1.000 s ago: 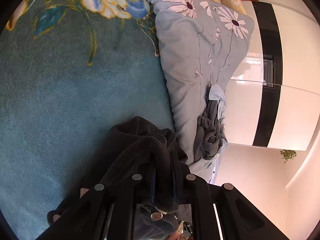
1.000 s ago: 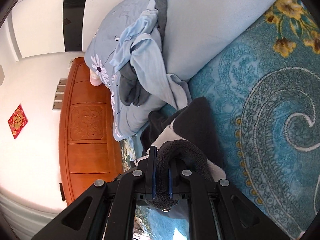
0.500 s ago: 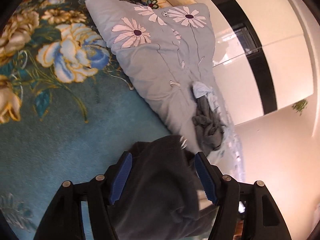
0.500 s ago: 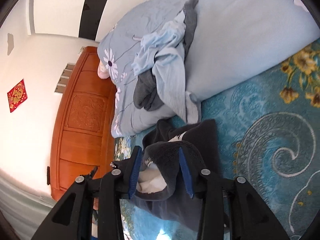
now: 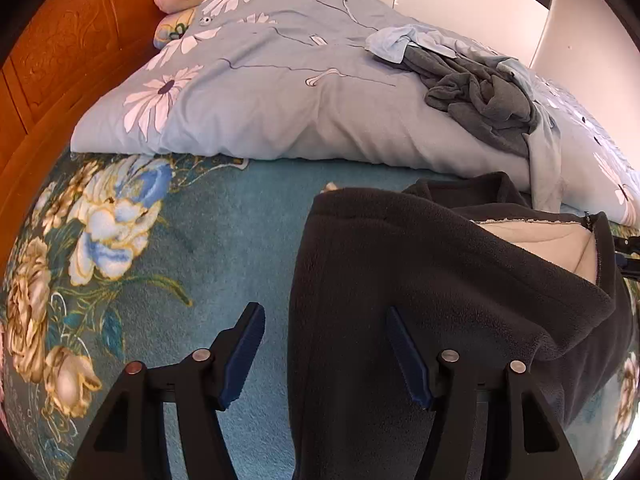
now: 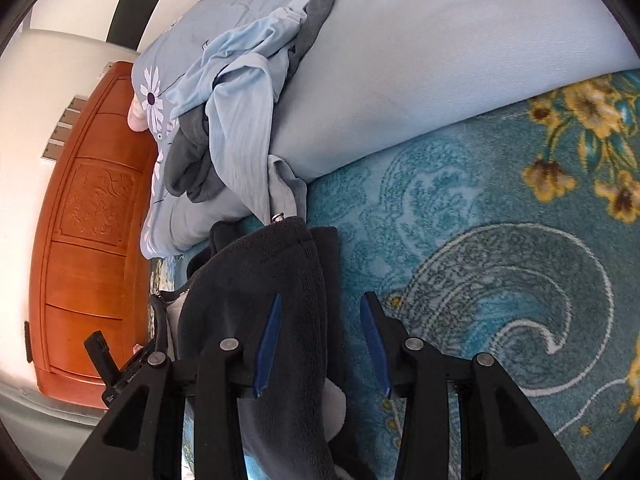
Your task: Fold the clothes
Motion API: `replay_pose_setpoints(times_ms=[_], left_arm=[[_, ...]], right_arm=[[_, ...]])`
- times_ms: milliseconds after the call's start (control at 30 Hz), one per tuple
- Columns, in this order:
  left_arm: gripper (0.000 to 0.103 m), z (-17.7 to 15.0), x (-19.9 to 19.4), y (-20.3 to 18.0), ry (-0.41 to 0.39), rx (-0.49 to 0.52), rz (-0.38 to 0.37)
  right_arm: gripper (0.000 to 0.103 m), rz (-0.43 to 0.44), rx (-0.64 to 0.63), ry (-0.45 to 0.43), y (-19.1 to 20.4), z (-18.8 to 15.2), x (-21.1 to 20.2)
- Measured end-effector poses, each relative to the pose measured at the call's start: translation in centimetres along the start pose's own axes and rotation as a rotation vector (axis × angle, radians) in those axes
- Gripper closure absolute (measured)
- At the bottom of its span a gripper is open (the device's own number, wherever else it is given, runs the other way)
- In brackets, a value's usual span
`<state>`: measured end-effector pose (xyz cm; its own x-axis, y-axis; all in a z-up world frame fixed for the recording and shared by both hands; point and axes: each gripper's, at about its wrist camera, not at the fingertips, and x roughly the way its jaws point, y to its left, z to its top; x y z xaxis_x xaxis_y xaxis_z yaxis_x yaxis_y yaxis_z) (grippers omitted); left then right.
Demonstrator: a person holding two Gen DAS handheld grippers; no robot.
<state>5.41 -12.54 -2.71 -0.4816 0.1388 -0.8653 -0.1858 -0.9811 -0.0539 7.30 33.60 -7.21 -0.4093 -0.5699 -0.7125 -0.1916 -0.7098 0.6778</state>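
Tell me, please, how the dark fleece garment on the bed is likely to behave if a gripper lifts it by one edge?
The dark fleece garment would probably flop and drape, since it already lies in soft folds. Its thick pile suggests some bulk, and a fair grip rather than a slippery one.

**Black two-finger grippers with blue pads**

Left gripper (image 5: 324, 354): matte black plastic, built of angular linkage arms with triangular cut-outs near the bottom edge. Four round silver screw heads along the arms, two per side. Long, slim fingers (image 5: 244, 356) faced with dark blue pads, finely ribbed along the inner edge.

Right gripper (image 6: 320, 342): same matte black frame, same triangular openings, four silver screw heads set in a shallow arc. Blue pads (image 6: 269, 346) thin and blade-like, tapering toward the far tips. A shiny reflective panel between the arm bases, at the near edge.
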Motion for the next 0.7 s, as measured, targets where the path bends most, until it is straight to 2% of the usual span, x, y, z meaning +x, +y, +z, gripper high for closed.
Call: replay_pose_setpoints(times_ms=[67,133,167,233,267,333,433,500,533,567,600,667,700], left_arm=[[0.049,0.1,0.0,-0.1,0.005,0.015,-0.019],[0.068,0.1,0.1,-0.2,0.017,0.033,-0.038],[0.071,0.0,0.0,-0.4,0.013,0.055,-0.028],[0.088,-0.2,-0.2,-0.6,0.006,0.076,-0.037],[0.089,-0.2,-0.3,-0.6,0.0,0.066,-0.051],[0.092,-0.1,-0.8,-0.1,-0.029,0.02,-0.077],[0.093,0.2,-2.4,1.6,-0.118,-0.097,-0.165],[0.093,0.5,-3.9,3.5,-0.206,-0.214,-0.25],[0.094,0.7,-4.2,4.4,-0.235,-0.265,-0.257],[0.094,0.9,-3.8,5.3,-0.24,-0.315,-0.258],[0.094,1.0,-3.0,6.2,-0.223,-0.364,-0.259],[0.094,0.7,-0.7,7.2,-0.16,-0.432,-0.257],[0.094,0.5,0.5,7.5,-0.127,-0.458,-0.253]], right_arm=[[0.061,0.017,0.004,0.006,0.3,0.4,0.9],[0.061,0.042,-0.004,0.007,1.1,0.5,1.4],[0.061,0.05,-0.017,0.002,1.6,0.5,1.5],[0.065,0.058,-0.048,-0.008,2.7,0.4,1.4],[0.076,0.052,-0.071,-0.01,3.2,0.3,1.2],[0.091,0.037,-0.118,-0.017,4.2,0.2,0.7],[0.094,0.041,-0.181,-0.034,5.6,0.0,-0.6],[0.095,0.112,-0.195,-0.122,6.3,0.3,-3.0],[0.095,0.145,-0.201,-0.181,6.6,0.6,-4.4],[0.095,0.147,-0.205,-0.229,6.8,1.0,-5.4],[0.095,0.129,-0.198,-0.241,6.6,1.4,-5.4],[0.095,0.078,-0.158,-0.217,5.5,2.4,-4.2],[0.095,0.045,-0.117,-0.176,4.5,2.7,-2.8]])
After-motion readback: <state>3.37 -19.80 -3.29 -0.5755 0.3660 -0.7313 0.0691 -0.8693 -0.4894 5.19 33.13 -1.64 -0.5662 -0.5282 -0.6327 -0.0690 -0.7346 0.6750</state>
